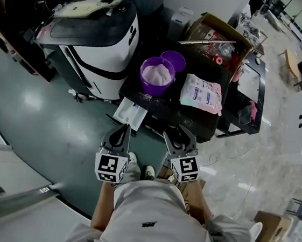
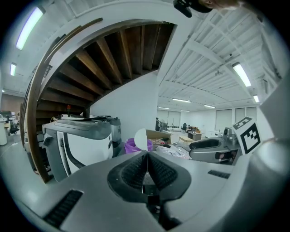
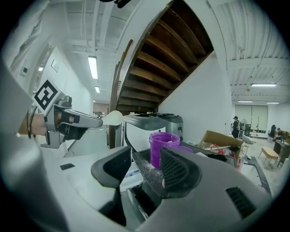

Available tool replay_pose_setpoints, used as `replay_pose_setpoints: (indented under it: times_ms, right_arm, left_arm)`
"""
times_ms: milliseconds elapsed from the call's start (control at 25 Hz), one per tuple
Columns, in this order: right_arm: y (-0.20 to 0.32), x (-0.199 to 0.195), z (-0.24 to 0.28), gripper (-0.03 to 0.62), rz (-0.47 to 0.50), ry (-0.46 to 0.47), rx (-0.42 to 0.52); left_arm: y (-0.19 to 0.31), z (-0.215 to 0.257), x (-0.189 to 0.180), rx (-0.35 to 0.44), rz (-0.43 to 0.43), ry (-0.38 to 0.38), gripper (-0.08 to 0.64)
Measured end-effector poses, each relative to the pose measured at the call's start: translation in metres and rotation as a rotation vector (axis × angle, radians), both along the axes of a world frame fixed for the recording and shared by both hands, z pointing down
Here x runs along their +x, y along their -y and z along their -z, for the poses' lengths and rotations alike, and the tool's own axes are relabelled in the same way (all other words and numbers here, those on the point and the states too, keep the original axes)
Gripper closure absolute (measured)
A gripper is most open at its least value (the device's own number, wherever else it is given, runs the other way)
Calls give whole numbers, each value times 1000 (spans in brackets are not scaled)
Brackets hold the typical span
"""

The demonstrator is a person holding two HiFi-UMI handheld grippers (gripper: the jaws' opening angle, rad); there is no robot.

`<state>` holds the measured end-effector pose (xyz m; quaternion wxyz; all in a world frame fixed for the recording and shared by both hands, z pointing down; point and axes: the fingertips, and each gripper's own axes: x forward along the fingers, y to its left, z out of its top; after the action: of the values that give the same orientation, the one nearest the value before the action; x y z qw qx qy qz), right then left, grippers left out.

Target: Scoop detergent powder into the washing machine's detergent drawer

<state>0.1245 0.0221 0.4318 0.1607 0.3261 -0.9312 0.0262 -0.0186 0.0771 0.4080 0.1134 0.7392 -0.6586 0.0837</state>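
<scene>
A purple tub [image 1: 156, 75] full of white powder stands on a black table [image 1: 194, 120], its lid [image 1: 174, 59] behind it. The white detergent drawer [image 1: 132, 113] juts out beside the washing machine [image 1: 98, 41]. My left gripper [image 1: 122, 134] hangs just short of the drawer, shut on a small white spoon [image 2: 141, 139] whose bowl sticks up past the jaws; the spoon [image 3: 113, 118] also shows in the right gripper view. My right gripper [image 1: 178, 140] is open at the table's front edge, with the powder-dusted edge [image 3: 146, 170] between its jaws and the tub [image 3: 162, 144] beyond.
A white detergent bag [image 1: 202, 92] lies on the table right of the tub. An open cardboard box [image 1: 219, 41] of clutter sits behind it. The person's shoes [image 1: 140, 168] stand on the green floor below the grippers.
</scene>
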Motion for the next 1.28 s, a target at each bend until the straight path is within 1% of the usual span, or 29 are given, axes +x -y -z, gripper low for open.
replay_pose_setpoints:
  times_ms: [360, 600, 840, 1000, 1280]
  right_arm:
    - [22, -47, -1, 391, -91, -12, 5]
    - [27, -60, -1, 391, -162, -30, 7]
    - [38, -65, 2, 391, -193, -50, 15]
    - [48, -69, -1, 391, -195, -55, 18]
    - [82, -70, -8, 393, -190, -46, 6]
  left_arm:
    - [37, -2, -47, 4, -112, -21, 543]
    - [54, -4, -64, 7, -183, -39, 543]
    - [68, -4, -70, 17, -208, -62, 543]
    - [79, -11, -74, 9, -213, -76, 543]
    - [111, -18, -74, -9, -218, -63, 543]
